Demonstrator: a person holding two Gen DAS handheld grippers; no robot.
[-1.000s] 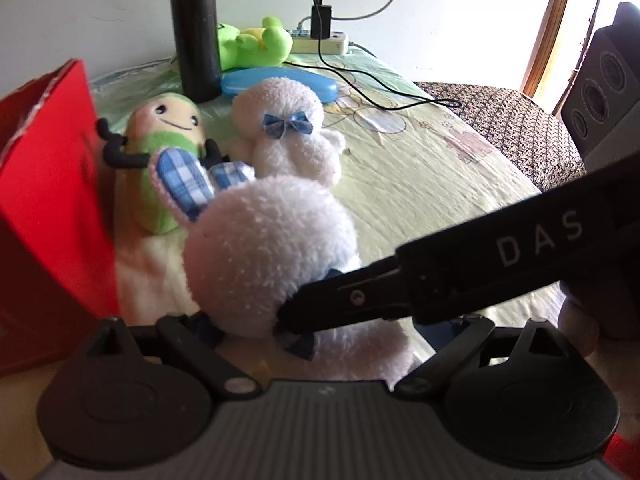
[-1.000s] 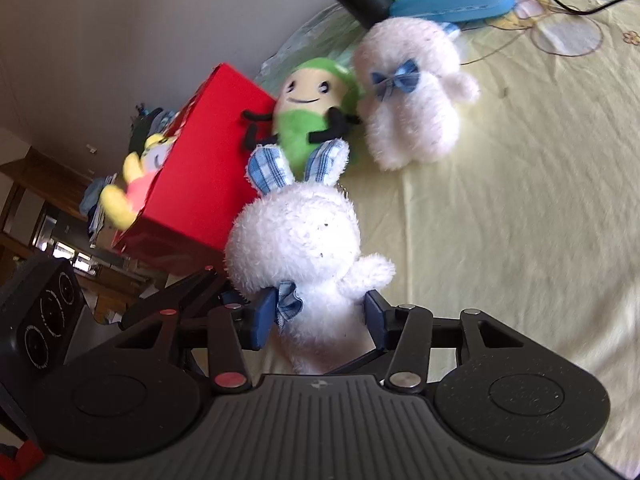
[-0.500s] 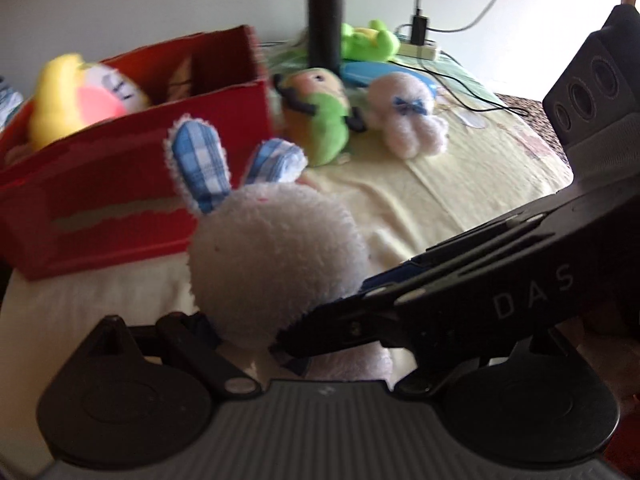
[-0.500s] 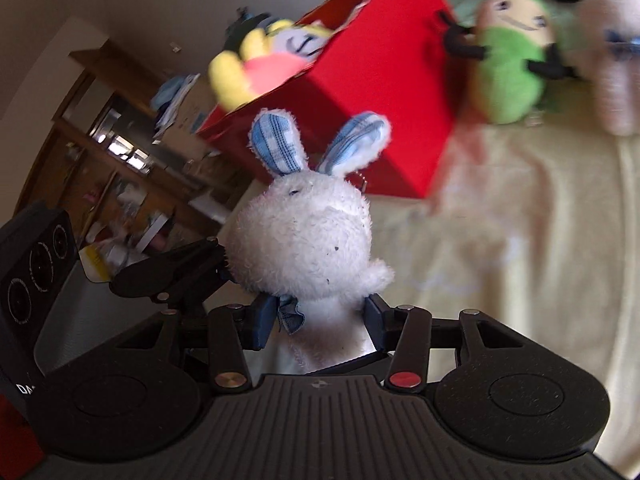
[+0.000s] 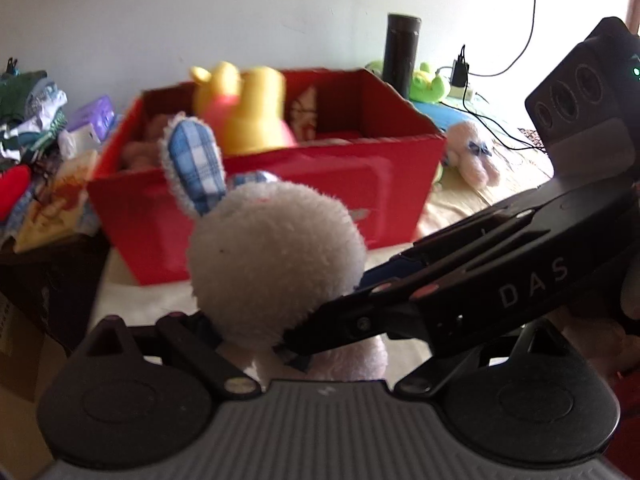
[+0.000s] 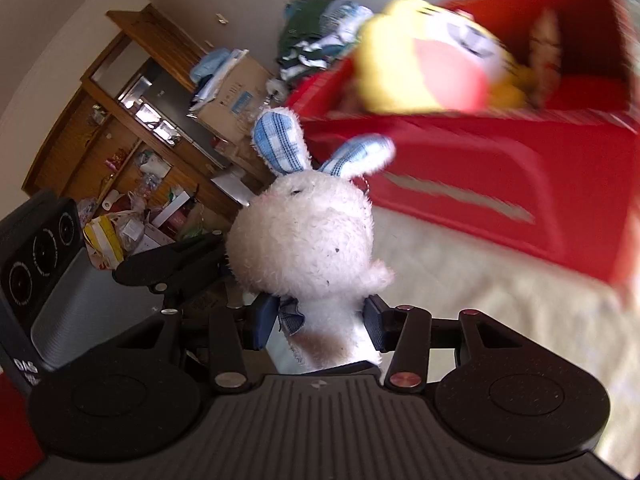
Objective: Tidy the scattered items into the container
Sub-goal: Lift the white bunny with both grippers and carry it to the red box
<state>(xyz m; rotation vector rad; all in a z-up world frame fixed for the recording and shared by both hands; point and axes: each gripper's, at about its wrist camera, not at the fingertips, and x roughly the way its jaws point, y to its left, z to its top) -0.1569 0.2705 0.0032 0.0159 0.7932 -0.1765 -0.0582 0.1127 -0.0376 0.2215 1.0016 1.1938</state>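
A white plush bunny (image 5: 276, 268) with blue checked ears is held in the air in front of the red box (image 5: 384, 184). My right gripper (image 6: 320, 326) is shut on the bunny's (image 6: 308, 248) body. My left gripper (image 5: 296, 344) sits around the same bunny from the other side; its fingertips are hidden behind the plush and the right gripper's arm. The red box (image 6: 500, 168) holds a yellow and pink plush (image 5: 240, 108), also seen in the right wrist view (image 6: 432, 60). A small white plush with a blue bow (image 5: 474, 154) lies on the bed right of the box.
A black flask (image 5: 402, 54), a green plush (image 5: 430, 86) and a charger with cables (image 5: 462, 70) stand behind the box. Clothes and clutter (image 5: 36, 128) pile at the left. A wooden cabinet (image 6: 132, 120) and cardboard box (image 6: 232, 100) stand beyond the bed.
Both grippers lifted the bunny and carried it left, from beside the other plush toys to in front of the red box. The box's open top now shows.
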